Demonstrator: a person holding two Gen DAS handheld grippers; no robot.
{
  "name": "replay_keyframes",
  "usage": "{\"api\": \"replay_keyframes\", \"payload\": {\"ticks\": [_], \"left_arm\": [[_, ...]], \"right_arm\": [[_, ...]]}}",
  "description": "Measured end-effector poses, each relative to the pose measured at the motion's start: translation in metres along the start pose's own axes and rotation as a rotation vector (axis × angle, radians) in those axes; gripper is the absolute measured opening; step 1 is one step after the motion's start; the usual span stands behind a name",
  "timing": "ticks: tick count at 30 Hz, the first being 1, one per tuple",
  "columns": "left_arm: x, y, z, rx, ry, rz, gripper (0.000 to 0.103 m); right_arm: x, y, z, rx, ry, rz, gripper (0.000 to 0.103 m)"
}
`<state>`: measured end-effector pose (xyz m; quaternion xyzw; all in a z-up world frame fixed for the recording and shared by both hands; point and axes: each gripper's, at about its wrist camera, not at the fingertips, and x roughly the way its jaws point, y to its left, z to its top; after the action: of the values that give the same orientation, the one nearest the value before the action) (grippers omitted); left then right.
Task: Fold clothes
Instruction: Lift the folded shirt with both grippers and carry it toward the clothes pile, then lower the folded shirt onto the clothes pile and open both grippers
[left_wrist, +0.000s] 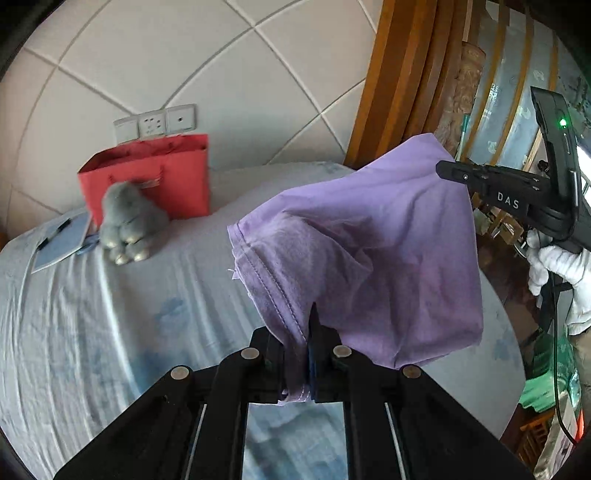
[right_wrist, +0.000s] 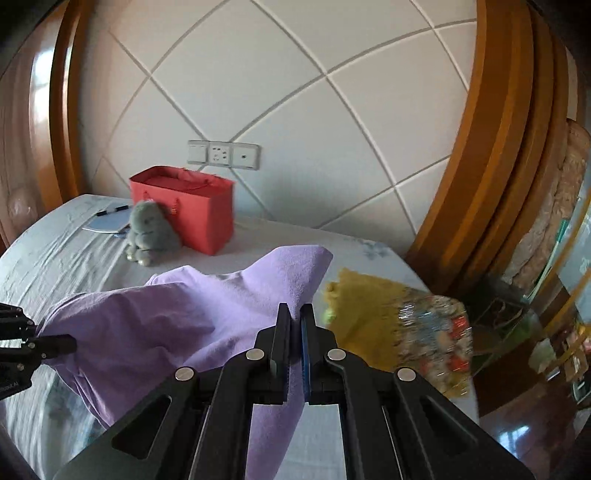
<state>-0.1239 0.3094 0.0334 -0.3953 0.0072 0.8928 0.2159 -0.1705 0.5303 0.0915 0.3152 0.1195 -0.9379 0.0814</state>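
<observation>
Black angular gripper (left_wrist: 308, 354) linkages carry round silver pivot pins; the other gripper (left_wrist: 443, 170) reads "DAS", green LED, white-gloved hand (left_wrist: 557, 266)

A bed (right_wrist: 258, 240) with a pale blue sheet carries a red bag (right_wrist: 192, 210), grey plush toy (right_wrist: 147, 232), notebook (right_wrist: 107, 223), pen (right_wrist: 110, 211) and yellow patterned cloth (right_wrist: 399, 325).

Both wrist cameras look close along their own fingers, down across the bed (left_wrist: 92, 314) toward the tiled wall; both share the red bag (left_wrist: 159, 177), though the right view's edge blurs.
</observation>
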Motion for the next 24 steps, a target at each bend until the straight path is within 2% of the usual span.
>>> {"api": "replay_keyframes", "payload": {"ticks": [9, 13, 17, 24], "left_arm": [[0.051, -0.065, 0.056, 0.025, -0.016, -0.016, 0.007], [0.075, -0.092, 0.080, 0.035, -0.023, -0.020, 0.007], [0.112, -0.125, 0.099, -0.002, 0.003, -0.011, 0.007], [0.178, -0.172, 0.115, 0.008, 0.075, -0.004, 0.007]], "right_arm": [[0.004, -0.089, 0.009, 0.024, -0.008, -0.073, 0.004], [0.018, -0.136, 0.014, 0.037, -0.017, -0.045, 0.004], [0.036, -0.186, 0.012, 0.026, -0.006, -0.020, 0.004], [0.097, -0.251, -0.003, 0.046, 0.067, 0.011, 0.004]]}}
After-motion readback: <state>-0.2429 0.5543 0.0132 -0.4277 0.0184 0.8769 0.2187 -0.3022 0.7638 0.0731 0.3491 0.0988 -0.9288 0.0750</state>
